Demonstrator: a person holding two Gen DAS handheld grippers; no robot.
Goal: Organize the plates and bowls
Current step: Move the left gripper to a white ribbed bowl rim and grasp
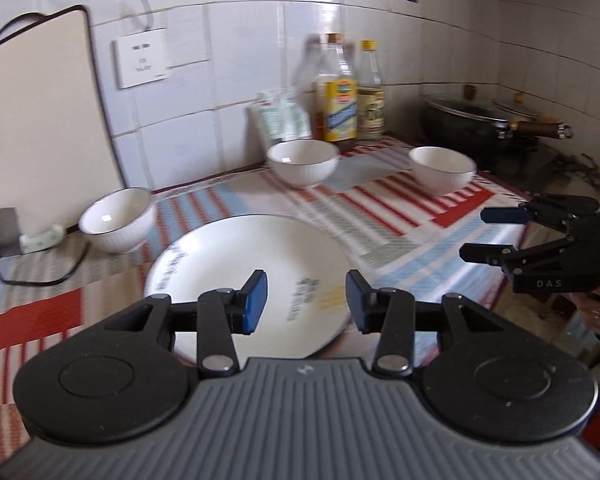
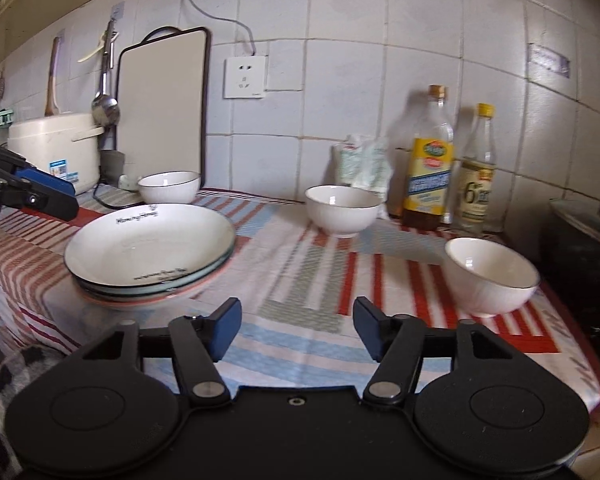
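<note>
A stack of plates [image 2: 150,254] with a white plate on top [image 1: 236,276] sits on the striped cloth at the left. Three white bowls stand apart: one near the cutting board [image 1: 116,220] [image 2: 169,187], one by the bottles [image 1: 302,163] [image 2: 342,210], one at the right [image 1: 442,170] [image 2: 490,276]. My left gripper [image 1: 306,300] is open and empty, just above the plate's near rim. My right gripper [image 2: 296,330] is open and empty, over the cloth's front edge, between the plate stack and the right bowl. It also shows in the left wrist view [image 1: 484,234].
A cutting board [image 2: 162,108] leans on the tiled wall beside a rice cooker [image 2: 56,148]. Two bottles [image 2: 430,164] and a packet [image 2: 360,160] stand at the back. A lidded dark wok [image 1: 468,120] sits on the stove at the right. The counter's front edge is close.
</note>
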